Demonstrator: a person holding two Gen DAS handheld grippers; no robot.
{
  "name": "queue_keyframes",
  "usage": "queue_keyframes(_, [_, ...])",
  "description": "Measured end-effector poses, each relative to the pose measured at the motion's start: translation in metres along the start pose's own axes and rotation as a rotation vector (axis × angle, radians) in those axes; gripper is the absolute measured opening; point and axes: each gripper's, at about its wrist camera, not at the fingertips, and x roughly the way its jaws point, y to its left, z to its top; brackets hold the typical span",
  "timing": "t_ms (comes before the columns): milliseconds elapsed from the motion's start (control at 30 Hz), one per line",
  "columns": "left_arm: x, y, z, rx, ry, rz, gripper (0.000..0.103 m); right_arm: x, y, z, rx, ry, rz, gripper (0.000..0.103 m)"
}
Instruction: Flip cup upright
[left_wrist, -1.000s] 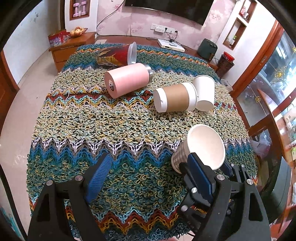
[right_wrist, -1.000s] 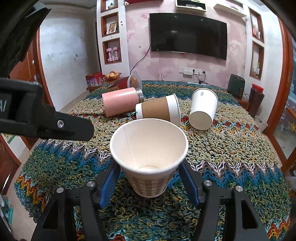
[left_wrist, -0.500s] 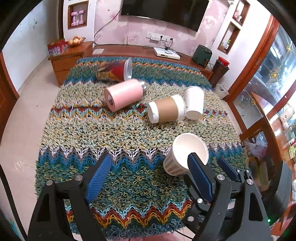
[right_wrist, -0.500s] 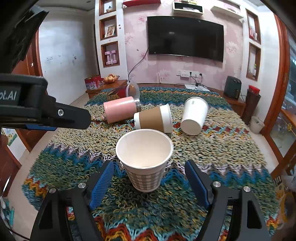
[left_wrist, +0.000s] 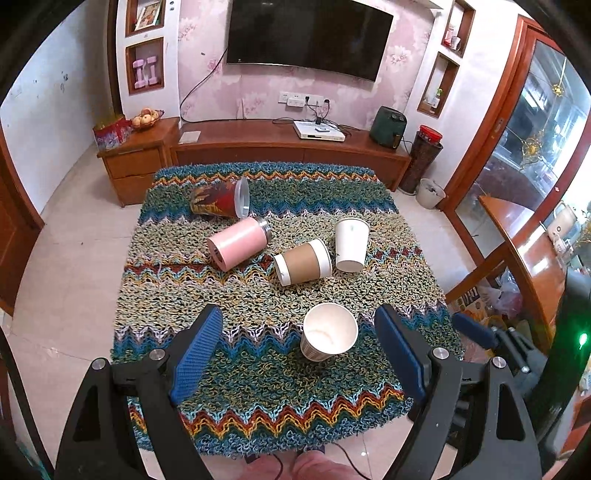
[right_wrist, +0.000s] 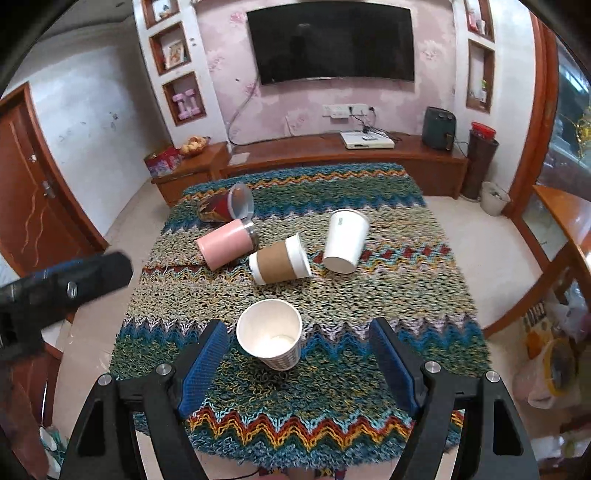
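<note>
A checked paper cup (left_wrist: 328, 336) (right_wrist: 271, 334) stands upright, mouth up, near the front of the zigzag-patterned table cloth (left_wrist: 229, 291) (right_wrist: 388, 288). My left gripper (left_wrist: 301, 363) is open and empty, raised above and behind the cup. My right gripper (right_wrist: 299, 365) is open and empty too, high above the front edge, apart from the cup. Part of the right gripper shows at the right of the left wrist view (left_wrist: 476, 332).
Several cups lie on their sides farther back: a brown-sleeved cup (left_wrist: 303, 262) (right_wrist: 280, 260), a white paper cup (left_wrist: 351, 243) (right_wrist: 345, 240), a pink tumbler (left_wrist: 236, 247) (right_wrist: 225, 243) and a red printed cup (left_wrist: 221, 199) (right_wrist: 225, 205). A wooden TV bench (left_wrist: 288, 144) stands beyond the table.
The right gripper opened and let go of the checked cup, which now stands on the cloth. Both grippers pulled back and up, away from the table.
</note>
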Motion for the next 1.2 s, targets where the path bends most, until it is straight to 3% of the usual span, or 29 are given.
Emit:
queue_keyframes(233, [-0.014, 0.003, 0.014, -0.052, 0.013, 0.045, 0.087, -0.018, 0.004, 0.027, 0.004, 0.093, -0.081, 0.08])
queue_keyframes(667, [-0.028, -0.004, 0.032, -0.046, 0.015, 0.107, 0.087, -0.044, 0.006, 0.07, -0.039, 0.078, -0.123, 0.08])
queue_keyframes(1200, [-0.022, 0.006, 0.043, -0.078, 0.05, 0.135, 0.087, -0.046, 0.017, 0.088, -0.059, 0.052, -0.136, 0.08])
